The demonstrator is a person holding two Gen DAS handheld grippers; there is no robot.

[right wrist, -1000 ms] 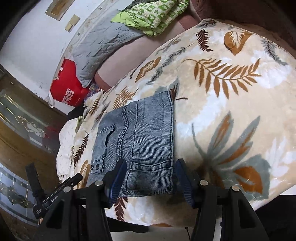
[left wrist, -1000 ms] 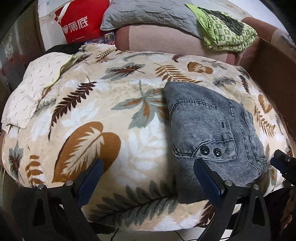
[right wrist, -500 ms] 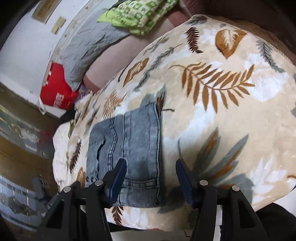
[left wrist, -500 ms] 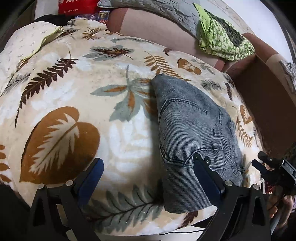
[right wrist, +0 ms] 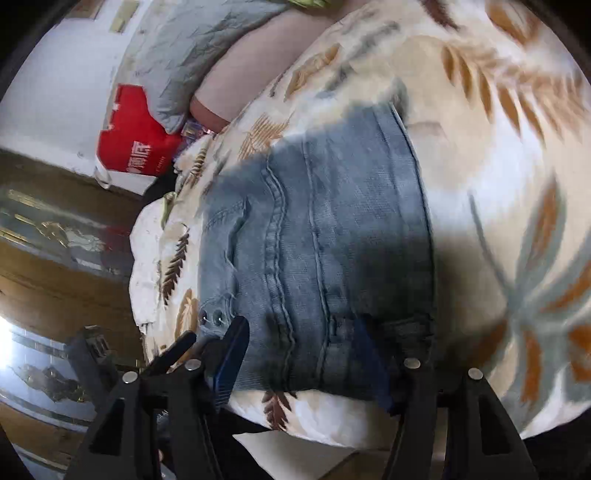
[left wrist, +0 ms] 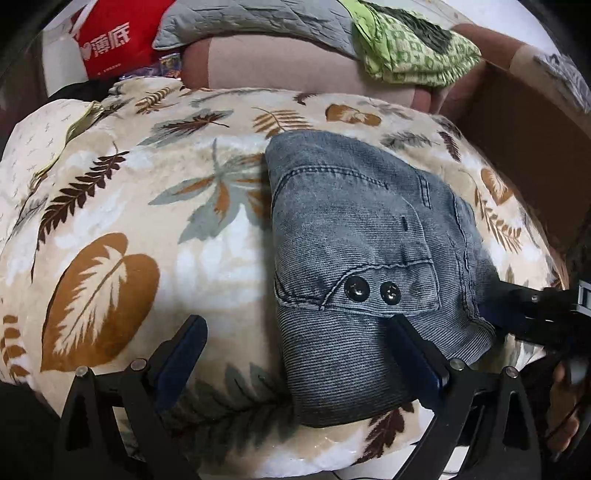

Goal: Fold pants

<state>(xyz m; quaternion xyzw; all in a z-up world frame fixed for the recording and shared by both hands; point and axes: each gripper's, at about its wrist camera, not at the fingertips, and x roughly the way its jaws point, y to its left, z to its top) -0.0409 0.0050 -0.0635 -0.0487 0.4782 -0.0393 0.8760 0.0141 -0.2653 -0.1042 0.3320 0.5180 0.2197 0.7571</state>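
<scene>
The folded grey-blue denim pants (left wrist: 365, 236) lie on a leaf-patterned blanket (left wrist: 184, 229), near its front edge. Two black snap buttons (left wrist: 373, 290) show on the top layer. My left gripper (left wrist: 299, 354) is open, its right finger over the pants' near edge, its left finger over bare blanket. In the right wrist view the pants (right wrist: 332, 236) fill the middle. My right gripper (right wrist: 299, 362) is open and straddles the near edge of the pants. The right gripper also shows at the right edge of the left wrist view (left wrist: 532, 306).
A red bag (left wrist: 114, 37), a grey quilted pillow (left wrist: 258, 18) and a green patterned cloth (left wrist: 410, 48) lie at the back on a pink-brown sofa. A white patterned cloth (left wrist: 40, 125) lies at the blanket's left. A brown board (left wrist: 528, 136) stands at the right.
Both grippers have moved closer to the pants' near edge. The right gripper has dropped low over the denim; its view is blurred by motion. Both stay open.
</scene>
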